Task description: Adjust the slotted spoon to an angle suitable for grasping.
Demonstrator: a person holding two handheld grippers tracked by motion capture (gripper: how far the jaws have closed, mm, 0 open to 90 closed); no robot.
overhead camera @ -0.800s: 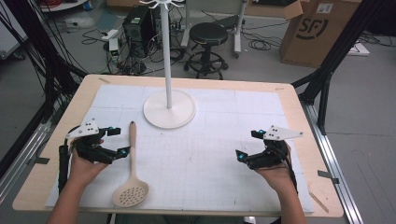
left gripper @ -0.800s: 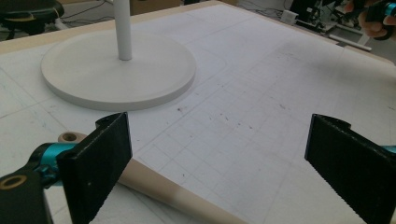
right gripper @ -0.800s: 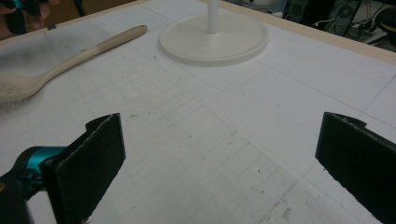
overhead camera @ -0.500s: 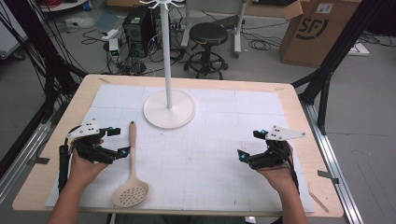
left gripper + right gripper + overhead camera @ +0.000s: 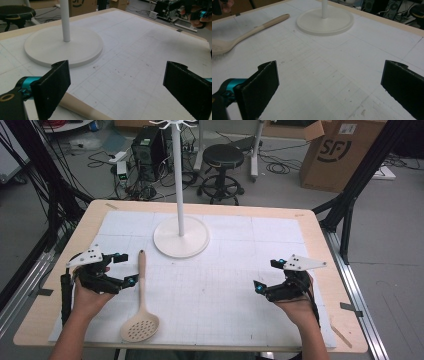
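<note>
1. Since the earlier frames, the right gripper (image 5: pixel 269 276) has slid slightly lower in the high view; the left gripper (image 5: pixel 126 269) stays put.
2. Both grippers' jaws gape wide, holding nothing.
3. The slotted spoon (image 5: pixel 140 309) lies lower left, just beside the left gripper.
4. The white stand (image 5: pixel 180 236) sits at upper centre.

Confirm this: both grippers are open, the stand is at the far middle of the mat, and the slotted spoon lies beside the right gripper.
Wrong on one count: the high view shows the slotted spoon beside the left gripper, not the right gripper. The rest holds.
</note>
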